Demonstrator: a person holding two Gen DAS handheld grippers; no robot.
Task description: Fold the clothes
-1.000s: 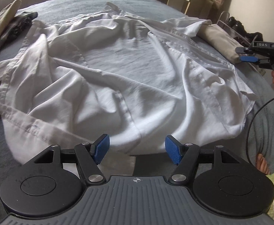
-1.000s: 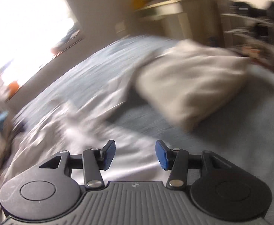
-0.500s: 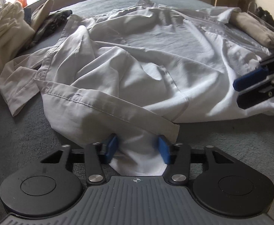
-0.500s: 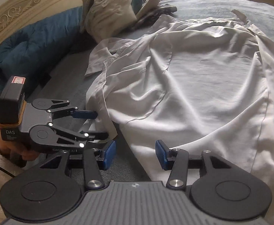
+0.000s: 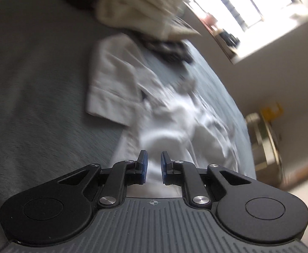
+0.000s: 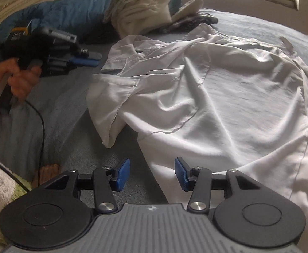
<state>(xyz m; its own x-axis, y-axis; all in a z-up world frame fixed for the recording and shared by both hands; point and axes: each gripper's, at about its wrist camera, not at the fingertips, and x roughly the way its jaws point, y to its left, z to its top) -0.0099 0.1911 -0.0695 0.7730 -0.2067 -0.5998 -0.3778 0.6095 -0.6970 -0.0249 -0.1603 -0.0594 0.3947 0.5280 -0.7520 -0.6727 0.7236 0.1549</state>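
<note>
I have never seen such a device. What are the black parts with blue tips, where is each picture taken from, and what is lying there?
There is no robot here. A person holds a tool in each hand: a gripper with two blue-padded fingers and a camera looking forward along them. One picture comes from the left gripper, the other from the right gripper, which also sees the hand holding the left one. A white shirt lies crumpled on a grey bed, with a pile of clothes behind. The right gripper is open at the shirt's edge and holds nothing. The left gripper's jaws are closing, seemingly on nothing, though that picture is blurred.
</note>
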